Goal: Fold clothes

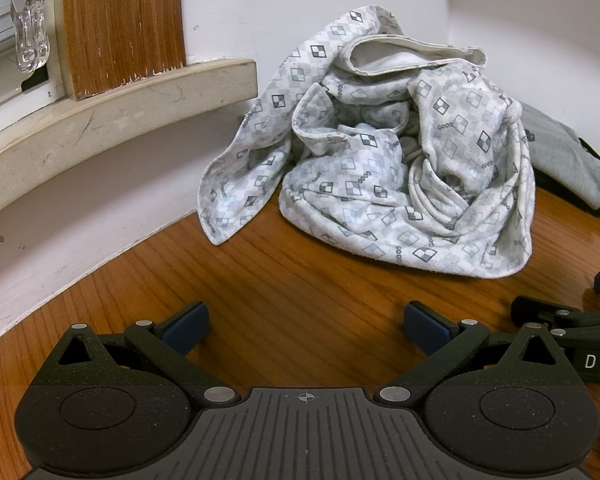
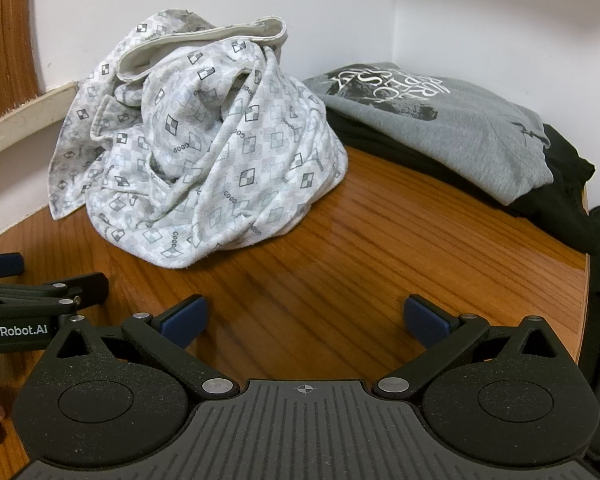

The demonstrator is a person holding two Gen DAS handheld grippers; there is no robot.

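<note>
So: crumpled shirt, both grippers wide open & empty
Patterned shirt (image 1: 380, 164) looks light, soft, floppy, prob. bunches when lifted; best hold is a hem or the thick collar edge up top. It sits on the wood table (image 1: 300, 288) ahead of left gripper (image 1: 306, 326), slightly right; ahead-left of right gripper (image 2: 306, 322). Well apart from both. Grey top (image 2: 452, 128) lies folded ahead-right of right gripper

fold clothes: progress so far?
Done: a folded grey printed sweatshirt lies on black garments at the wooden table's back. In hand: nothing; left gripper and right gripper are open. Left: the crumpled white diamond-patterned garment.
</note>
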